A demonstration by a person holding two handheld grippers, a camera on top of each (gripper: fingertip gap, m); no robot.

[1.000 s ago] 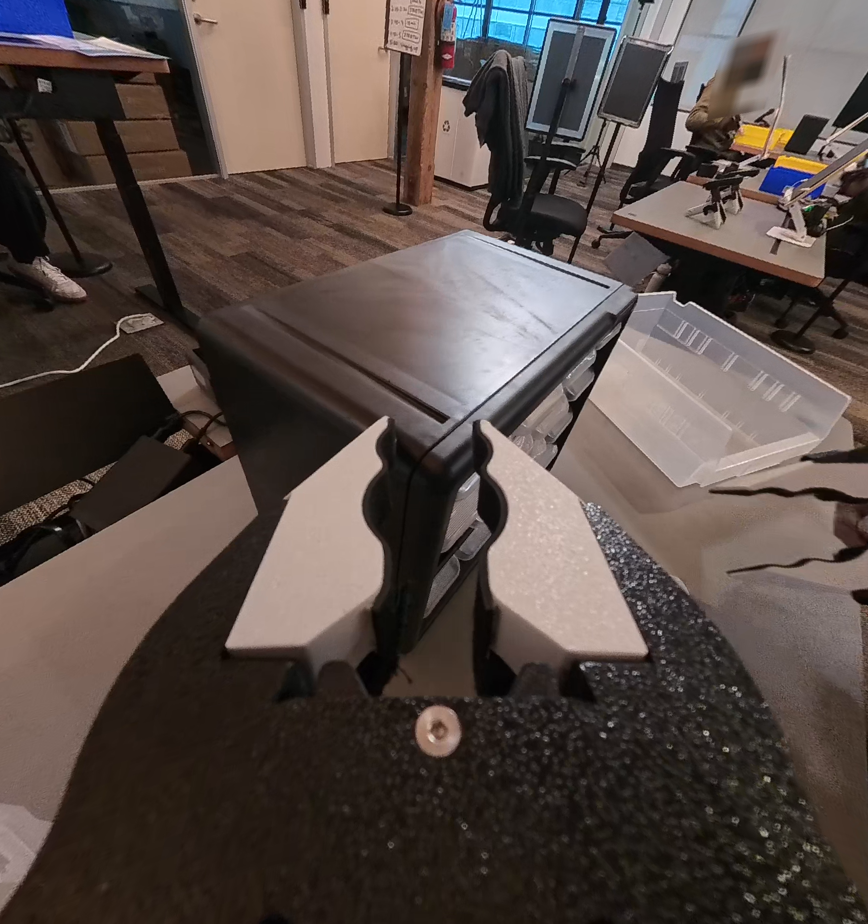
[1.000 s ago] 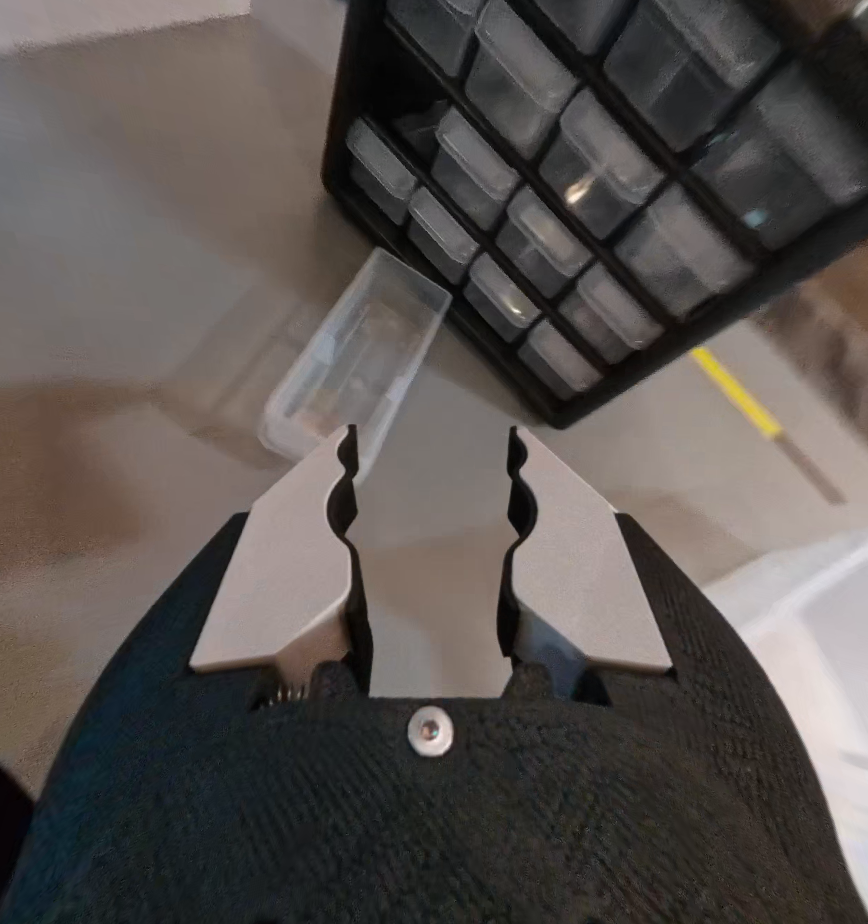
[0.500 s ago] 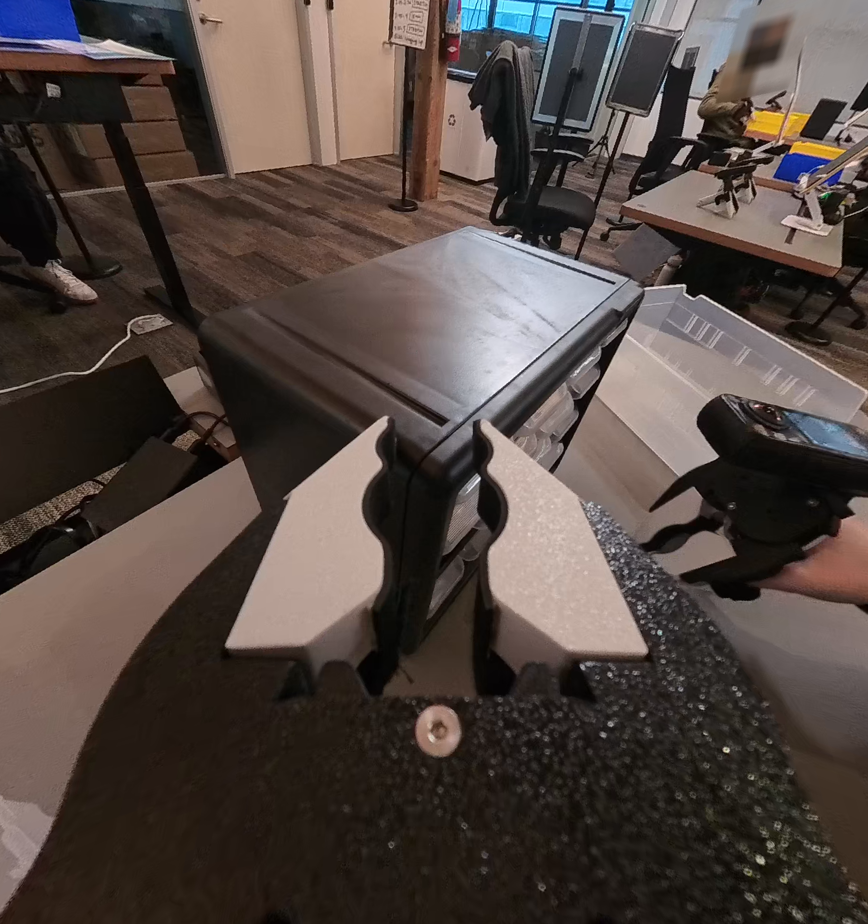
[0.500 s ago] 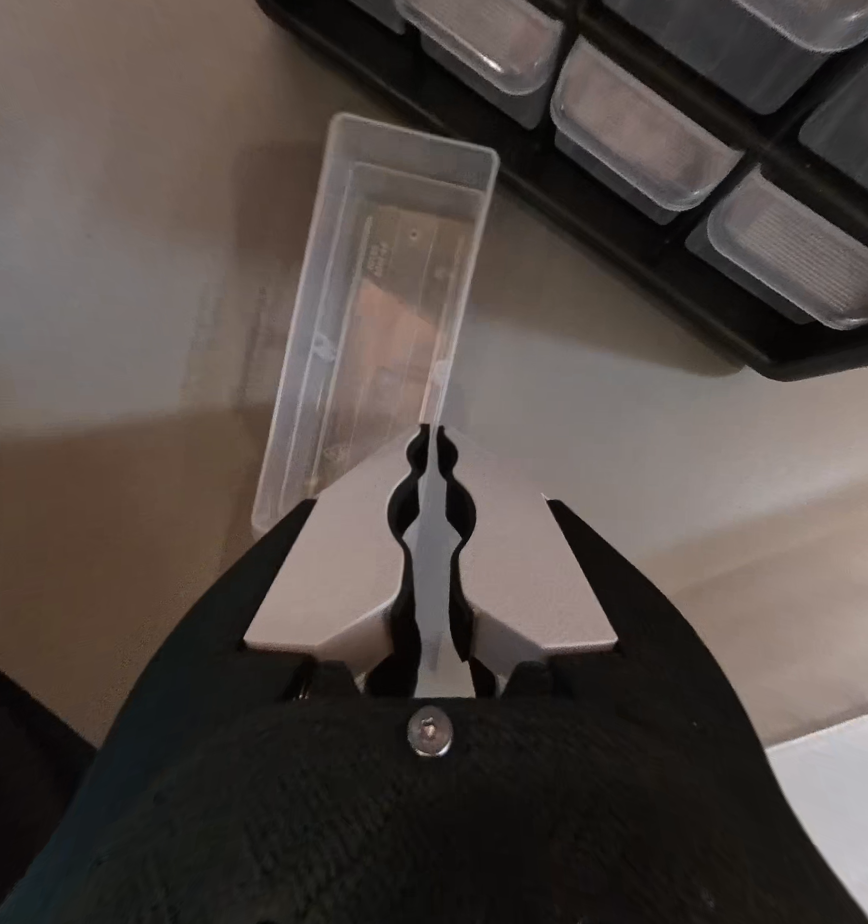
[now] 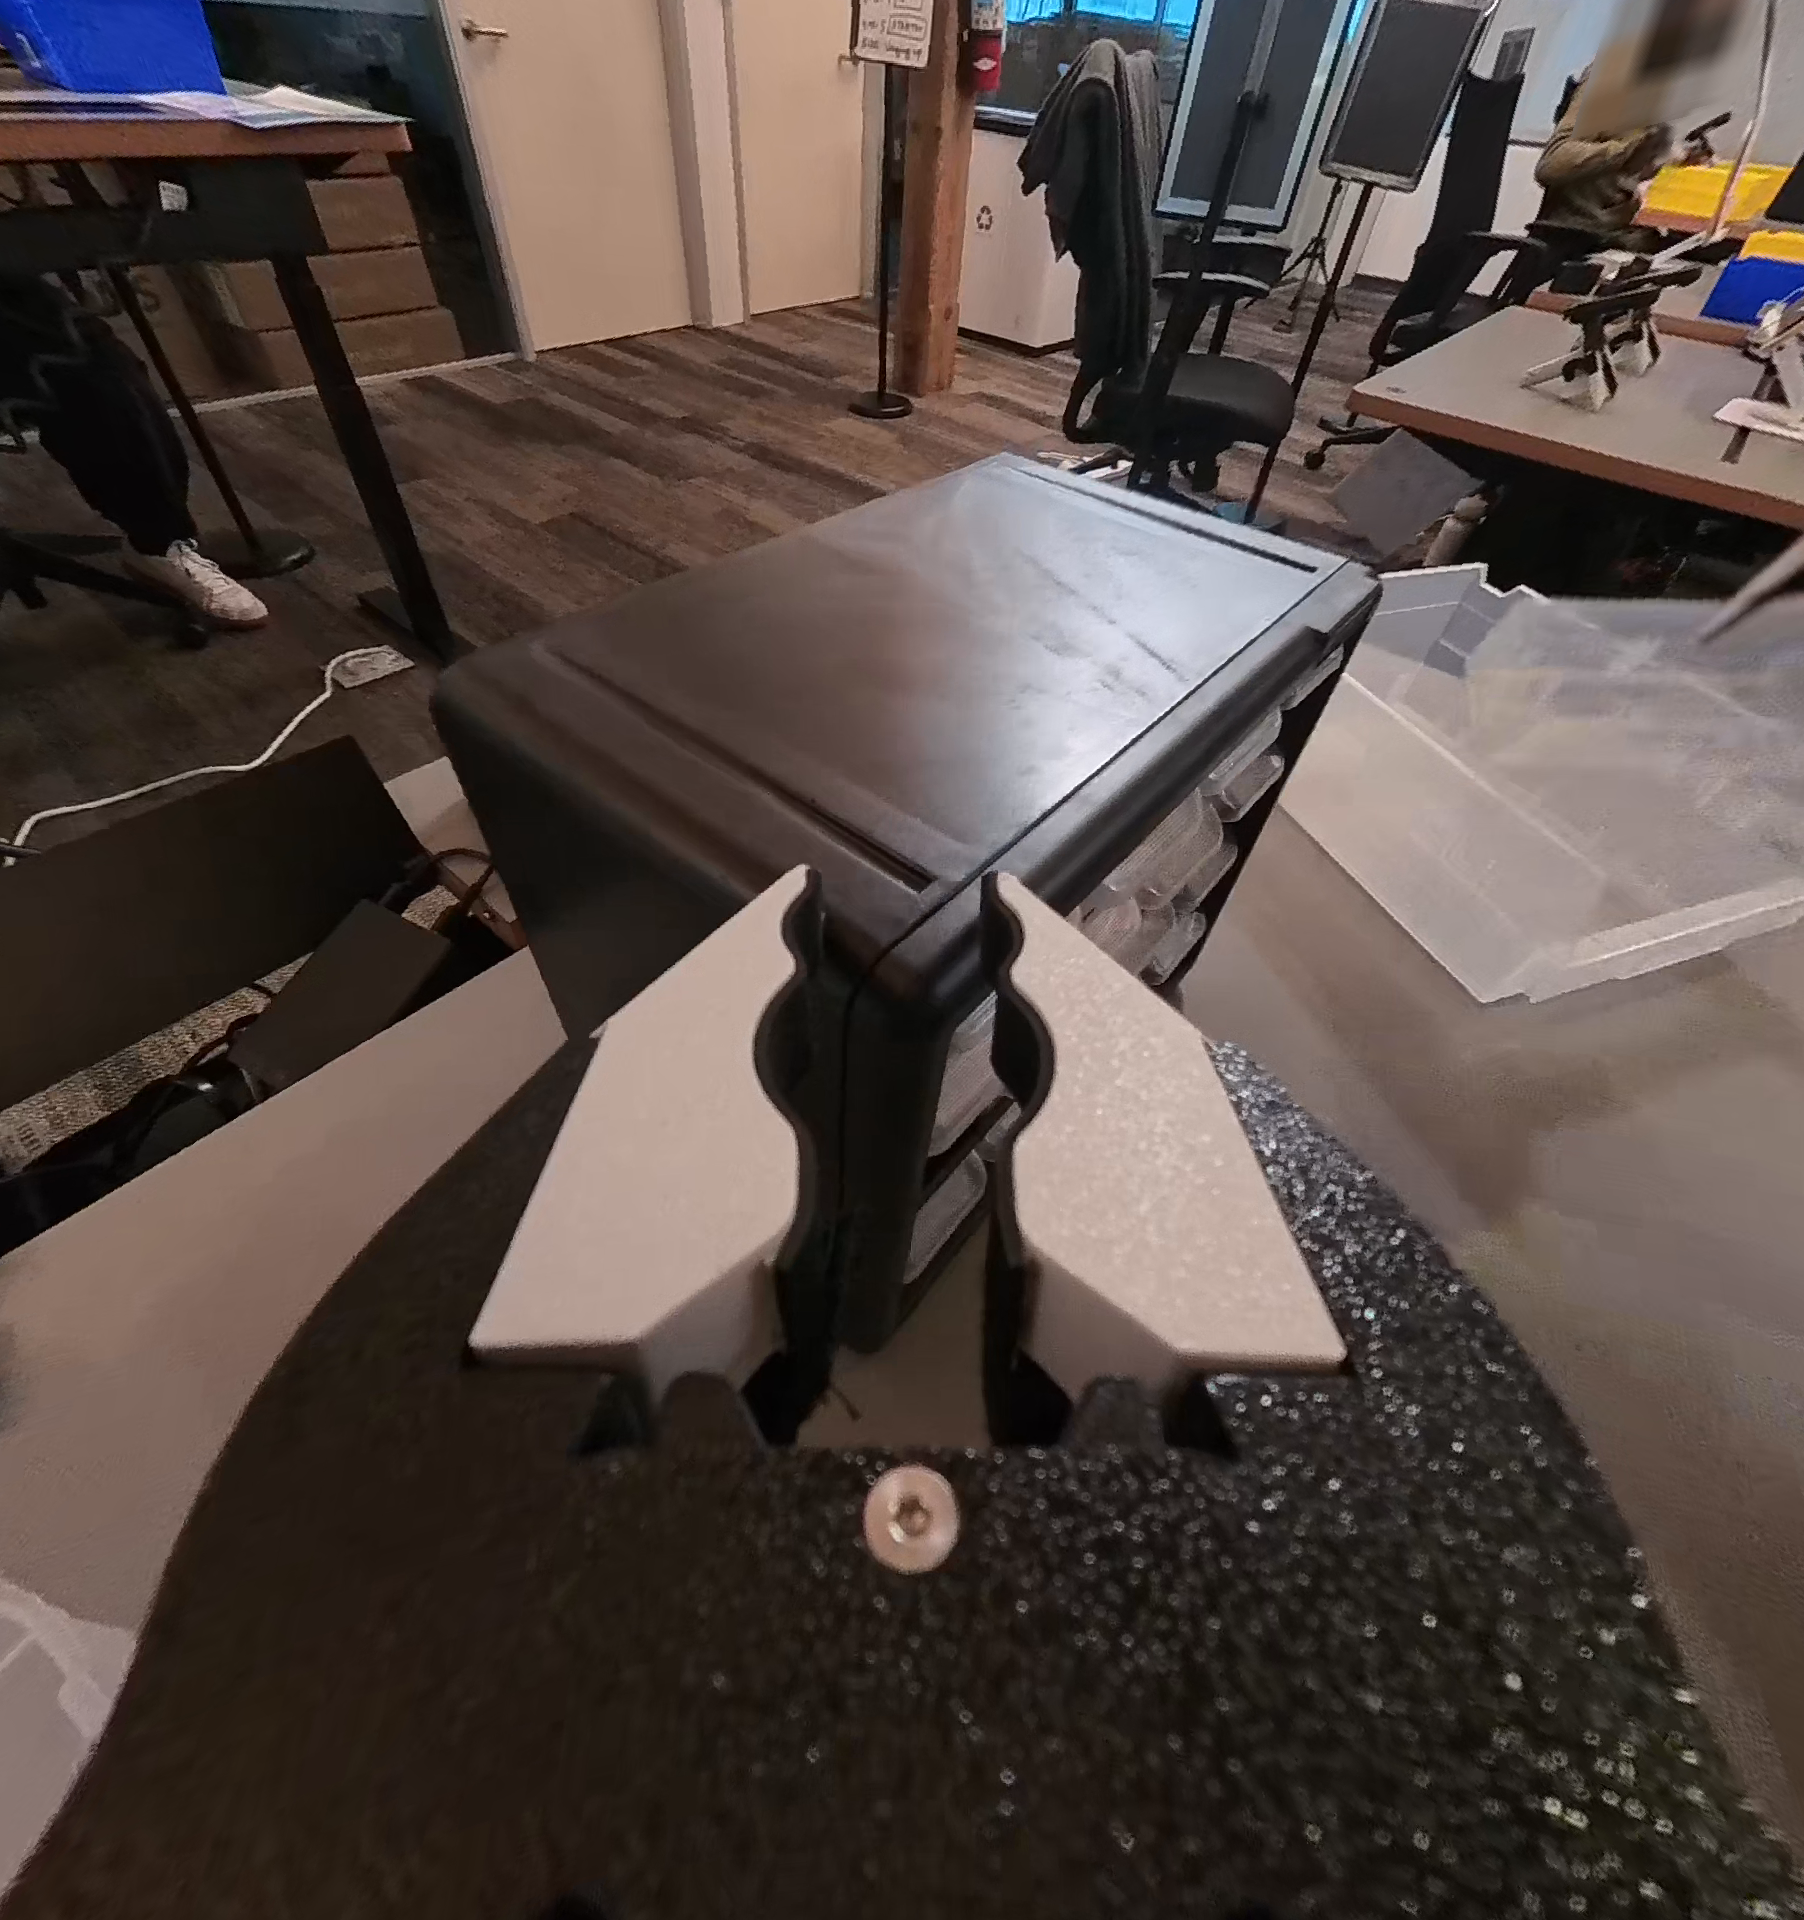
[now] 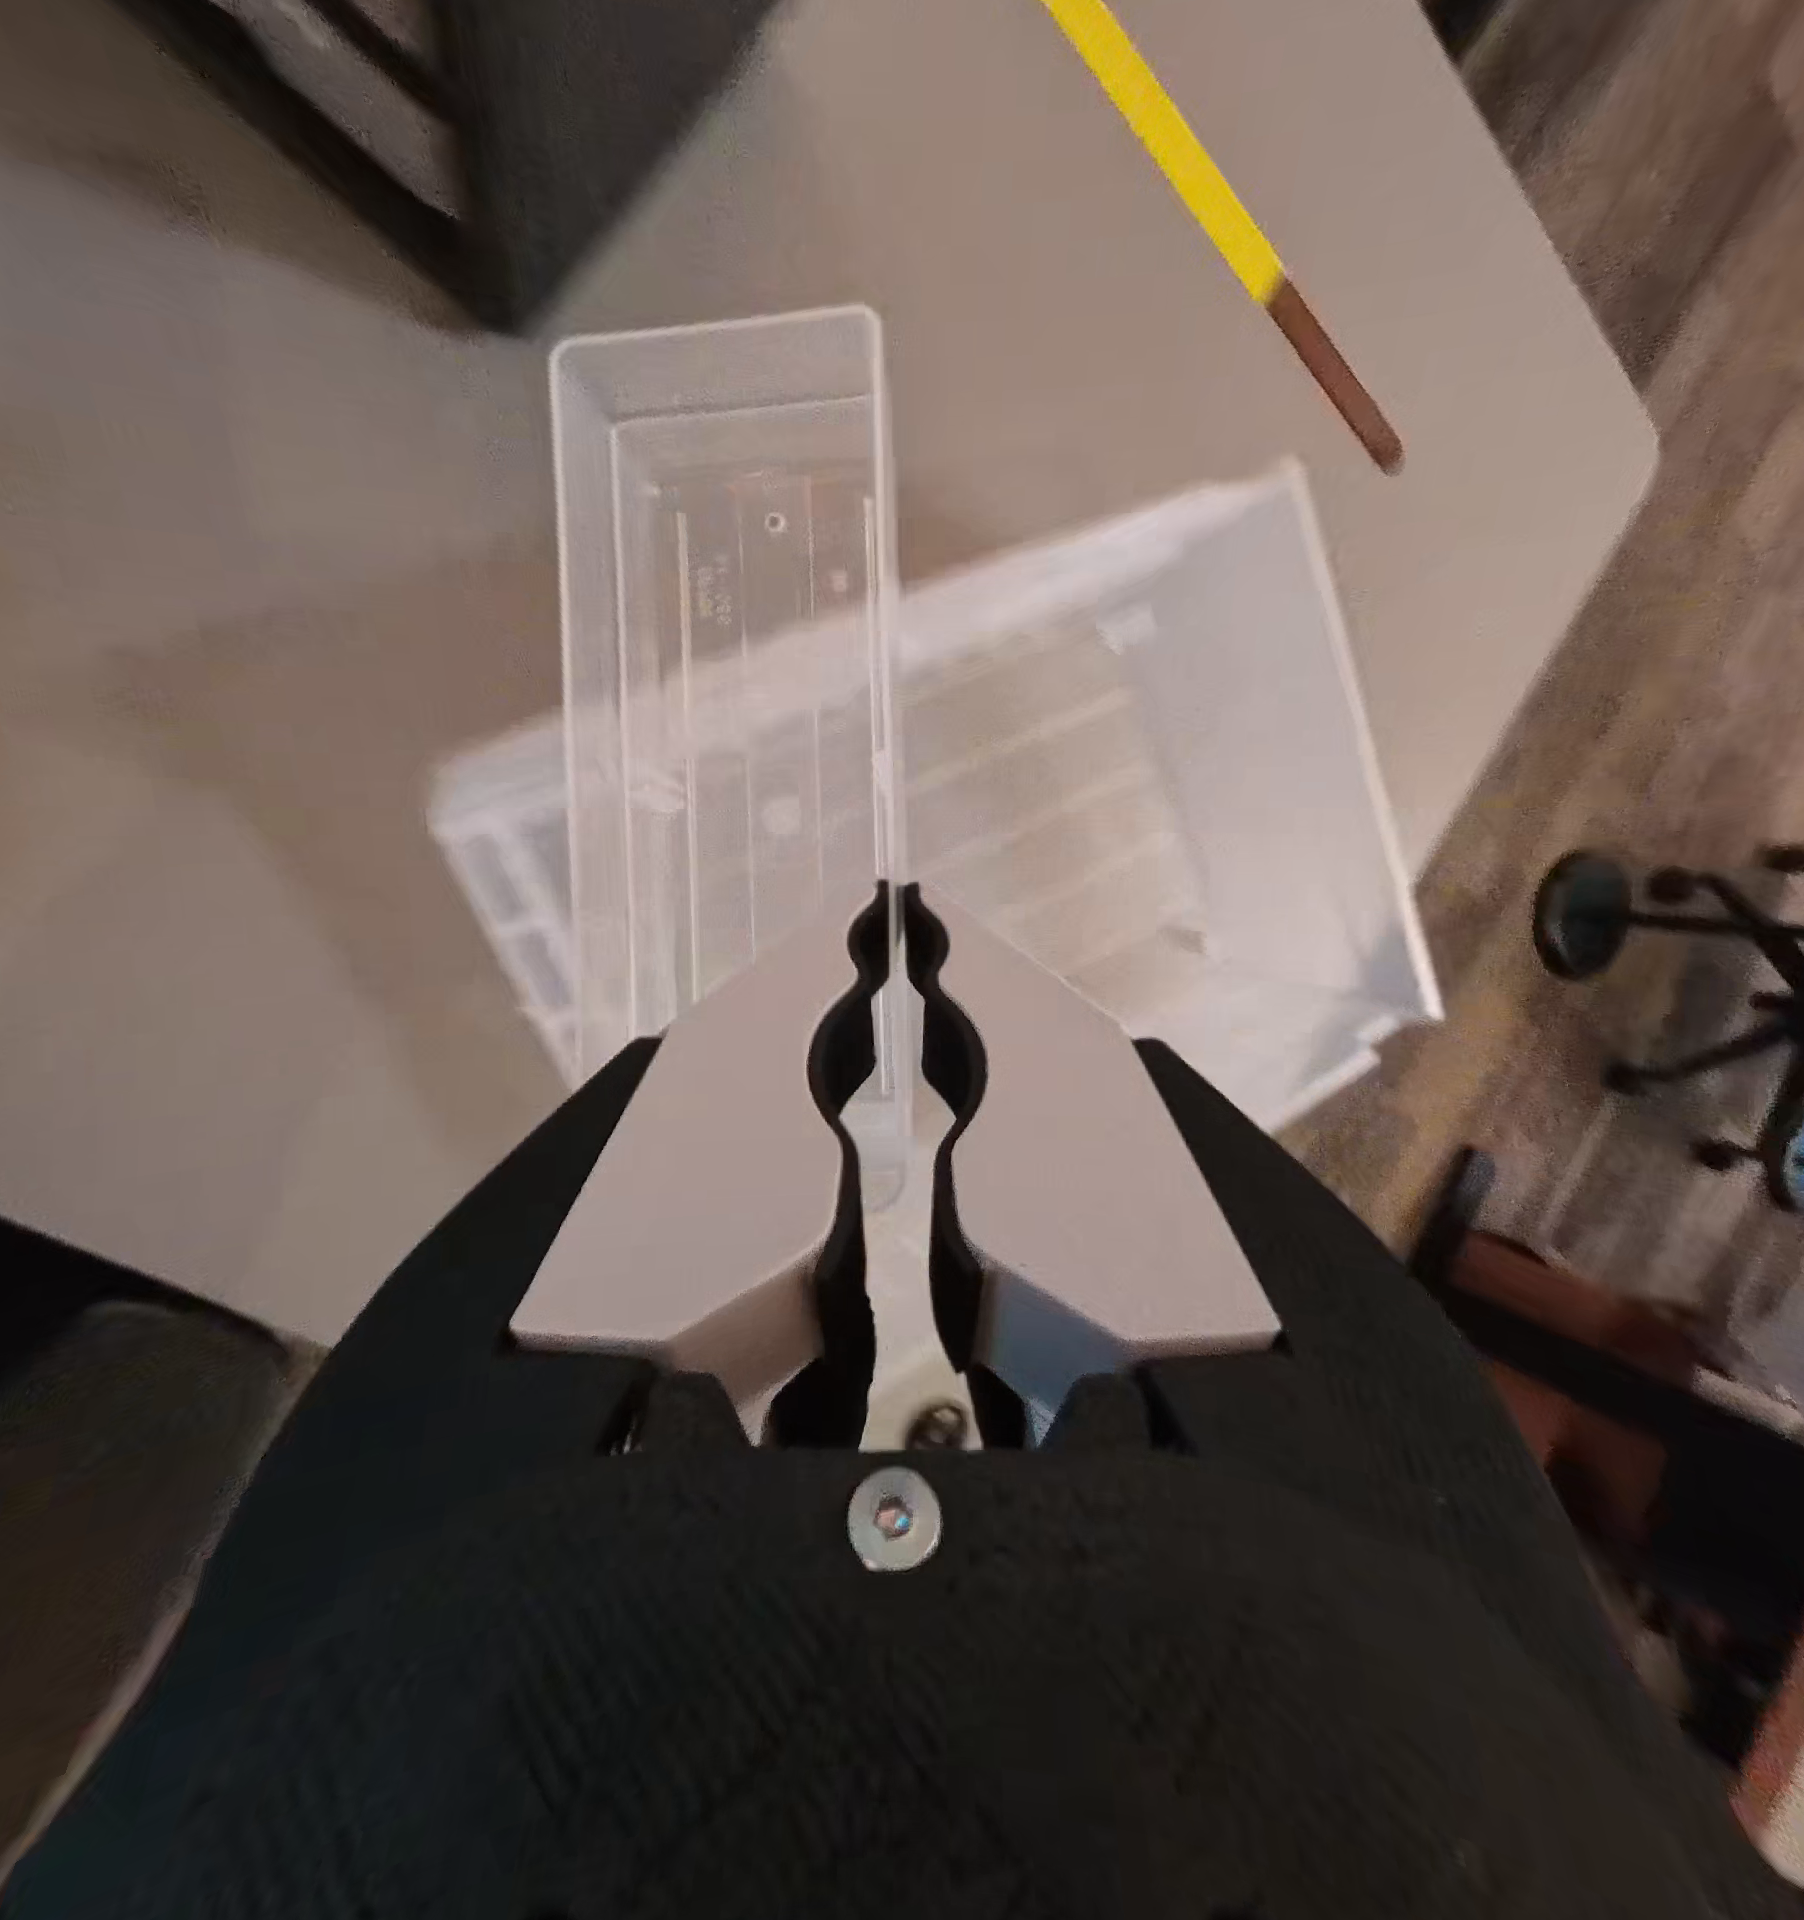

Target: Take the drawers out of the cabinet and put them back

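Left wrist view: left gripper (image 5: pixel 903 904) jaws clamped on near top corner of black plastic drawer cabinet (image 5: pixel 939 665), which stands on the beige surface (image 5: pixel 1563 1174); large clear plastic bin (image 5: pixel 1563 821) just right of it. Right wrist view: right gripper (image 6: pixel 896 894) jaws pinching side wall of small clear plastic drawer (image 6: pixel 732 582), held over the bin (image 6: pixel 1241 727); cabinet corner top left.

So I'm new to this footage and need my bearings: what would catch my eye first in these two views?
The black cabinet fills the middle of the left view, its near corner clamped between the fingers of the left hand-held gripper. In the right view, the right hand-held gripper pinches one side wall of a small clear drawer, above a larger clear bin on the table.
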